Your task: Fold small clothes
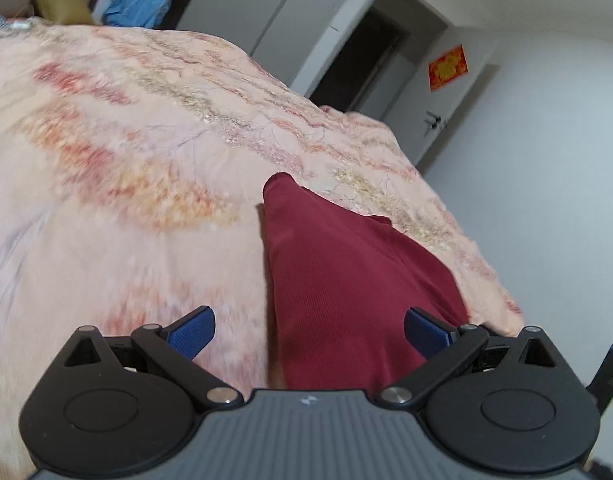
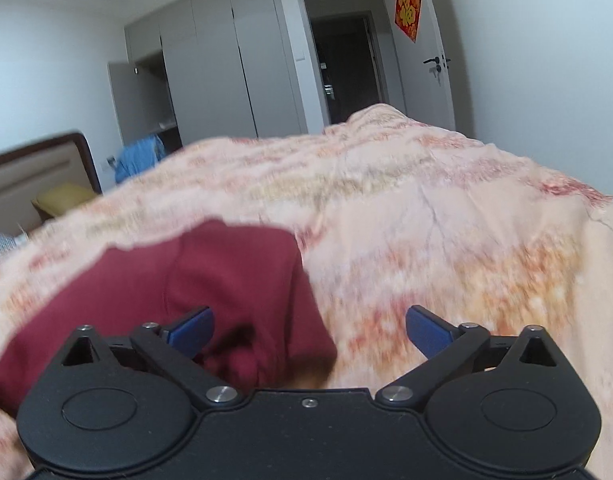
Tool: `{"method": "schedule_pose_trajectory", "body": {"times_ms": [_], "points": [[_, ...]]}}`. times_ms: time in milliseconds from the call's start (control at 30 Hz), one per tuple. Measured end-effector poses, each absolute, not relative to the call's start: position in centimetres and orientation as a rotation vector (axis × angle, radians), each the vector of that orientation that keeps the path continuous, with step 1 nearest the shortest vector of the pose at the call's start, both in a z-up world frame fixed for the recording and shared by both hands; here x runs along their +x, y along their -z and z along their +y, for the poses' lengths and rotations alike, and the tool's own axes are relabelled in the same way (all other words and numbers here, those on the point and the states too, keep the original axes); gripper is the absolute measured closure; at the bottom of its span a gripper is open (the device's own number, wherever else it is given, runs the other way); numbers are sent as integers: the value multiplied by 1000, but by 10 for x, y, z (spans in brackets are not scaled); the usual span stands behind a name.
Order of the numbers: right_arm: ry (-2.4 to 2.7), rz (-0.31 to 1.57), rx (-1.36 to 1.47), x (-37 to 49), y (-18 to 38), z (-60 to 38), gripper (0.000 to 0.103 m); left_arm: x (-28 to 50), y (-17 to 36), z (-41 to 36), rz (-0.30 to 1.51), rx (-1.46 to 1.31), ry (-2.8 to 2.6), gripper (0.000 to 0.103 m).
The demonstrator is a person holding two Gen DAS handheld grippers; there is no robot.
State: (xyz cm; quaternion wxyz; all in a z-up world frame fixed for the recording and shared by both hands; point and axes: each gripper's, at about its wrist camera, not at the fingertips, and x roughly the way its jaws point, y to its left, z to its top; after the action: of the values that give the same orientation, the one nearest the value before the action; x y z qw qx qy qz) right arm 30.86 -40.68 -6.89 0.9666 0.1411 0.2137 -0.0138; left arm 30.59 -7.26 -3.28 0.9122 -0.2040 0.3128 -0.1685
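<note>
Nearest in each wrist view is the tool itself. The left tool (image 1: 309, 334) stands with its blue pads spread wide and nothing pinched between them; the right tool (image 2: 309, 334) is likewise spread to its full width and holds nothing. No earlier state can be told from these views.

Just past the pads lies the dark red garment (image 1: 346, 280), resting on the bed. In the left view it runs from under the tool away toward a blunt tip, lying nearer the right pad. In the right view the same garment (image 2: 210, 292) sits low and left, bunched into soft folds, with its near edge under the left pad.

By the look of it, a fold has been laid and both tools are free. To do the next fold well, each tool should pinch only the top layer at a corner or edge, lift both sides evenly, and lay the cloth flat without dragging the quilt.

The bed is covered by a pink floral quilt (image 1: 146, 160), soft and wrinkled, so it may ruck up. Beyond are grey wardrobes (image 2: 226, 60), an open doorway (image 2: 342, 64), and a red hanging (image 2: 407, 12) on the door.
</note>
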Motion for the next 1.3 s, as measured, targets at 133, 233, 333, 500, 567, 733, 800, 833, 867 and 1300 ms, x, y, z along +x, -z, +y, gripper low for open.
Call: {"method": "schedule_pose_trajectory", "body": {"times_ms": [133, 233, 333, 500, 567, 733, 800, 833, 867, 1300], "points": [[-52, 483, 358, 342, 64, -414, 4, 345, 41, -81, 729, -386, 403, 0], [-96, 549, 334, 366, 72, -409, 18, 363, 51, -85, 789, -400, 422, 0], [-115, 593, 346, 376, 83, -406, 23, 369, 57, -90, 814, -391, 429, 0], [-136, 582, 399, 372, 86, -407, 37, 373, 59, -94, 817, -373, 435, 0], [-145, 574, 377, 369, 83, -404, 53, 373, 58, -96, 821, -375, 448, 1], [-136, 530, 267, 361, 67, -388, 82, 371, 53, -104, 817, -378, 469, 28], [-127, 508, 214, 358, 58, -377, 84, 370, 50, -108, 810, -357, 449, 39], [-126, 486, 185, 356, 53, -372, 85, 368, 47, -109, 798, -345, 444, 48], [-133, 459, 159, 353, 46, -365, 86, 366, 44, -109, 786, -337, 440, 52], [-309, 290, 130, 369, 2, -258, 86, 335, -23, -37, 557, -198, 229, 66]]}}
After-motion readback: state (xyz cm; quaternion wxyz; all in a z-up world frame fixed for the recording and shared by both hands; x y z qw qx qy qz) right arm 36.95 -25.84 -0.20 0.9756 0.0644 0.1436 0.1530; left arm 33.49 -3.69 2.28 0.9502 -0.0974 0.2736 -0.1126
